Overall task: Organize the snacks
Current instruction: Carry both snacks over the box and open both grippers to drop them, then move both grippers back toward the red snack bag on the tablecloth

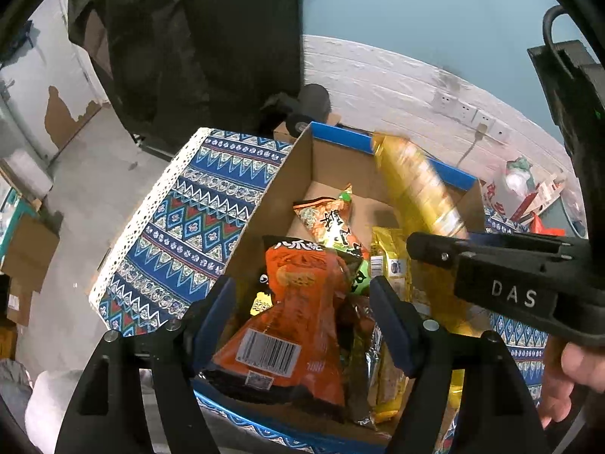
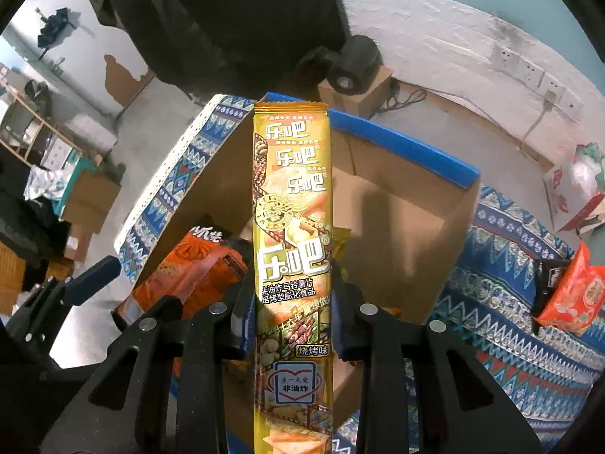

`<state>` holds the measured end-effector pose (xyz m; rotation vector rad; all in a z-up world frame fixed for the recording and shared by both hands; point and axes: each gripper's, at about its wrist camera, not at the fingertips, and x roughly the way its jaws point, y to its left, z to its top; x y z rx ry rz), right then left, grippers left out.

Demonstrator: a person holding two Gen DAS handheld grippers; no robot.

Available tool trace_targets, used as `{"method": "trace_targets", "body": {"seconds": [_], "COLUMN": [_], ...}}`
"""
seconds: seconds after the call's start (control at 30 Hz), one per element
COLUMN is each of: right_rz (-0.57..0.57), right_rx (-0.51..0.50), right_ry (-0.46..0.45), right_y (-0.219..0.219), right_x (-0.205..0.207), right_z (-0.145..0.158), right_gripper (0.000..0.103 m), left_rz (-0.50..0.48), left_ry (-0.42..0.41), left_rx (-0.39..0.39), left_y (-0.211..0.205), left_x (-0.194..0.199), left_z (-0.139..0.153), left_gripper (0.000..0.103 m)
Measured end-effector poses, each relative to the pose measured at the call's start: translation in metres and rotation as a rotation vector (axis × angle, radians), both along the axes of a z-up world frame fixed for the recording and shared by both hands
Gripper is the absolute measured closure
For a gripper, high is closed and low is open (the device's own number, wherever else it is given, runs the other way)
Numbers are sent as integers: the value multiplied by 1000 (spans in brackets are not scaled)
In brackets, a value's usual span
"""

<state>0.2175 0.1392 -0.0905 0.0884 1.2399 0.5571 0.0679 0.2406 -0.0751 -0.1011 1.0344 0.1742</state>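
Your left gripper (image 1: 302,321) hangs over the near end of the cardboard box (image 1: 264,204), its jaws released and spread wide. The orange snack bag (image 1: 291,302) lies between them inside the box, barcode side up, and neither pad presses on it. Beyond that bag the box holds a green-and-orange packet (image 1: 332,223) leaning toward the far wall, with yellow packets (image 1: 389,253) along the right side.

Your right gripper (image 2: 293,314) is above the same box, with the long yellow chip pack (image 2: 291,208) standing upright between its jaws. The pads sit right against the pack's edges, but you cannot tell from these views whether they press on it or have let go.

The box has a blue rim (image 2: 401,143) and sits on a surface covered with a blue patterned cloth (image 1: 181,219). Another orange bag (image 2: 574,295) lies on that cloth, outside the box to the right.
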Motion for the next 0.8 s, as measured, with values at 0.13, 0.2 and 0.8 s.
{"method": "trace_targets", "body": {"seconds": [0.13,0.2,0.8], "right_rz": [-6,-3,-39], "right_rx": [5,-4,-253], "right_ry": [-11,-23,-92], "right_y": [-3,-9,-140], "right_x": [2,2,6], "right_z": [6,9,7], "right_gripper": [65,62,39], "left_rz": [-4,-10,-187], "left_ry": [0,-2,-23], "left_rx": [-5,-5,-39], "left_y": [-3,-6,-101], "left_x": [1,1,25], "left_z": [0,0,8], "left_gripper": [29,29,29]}}
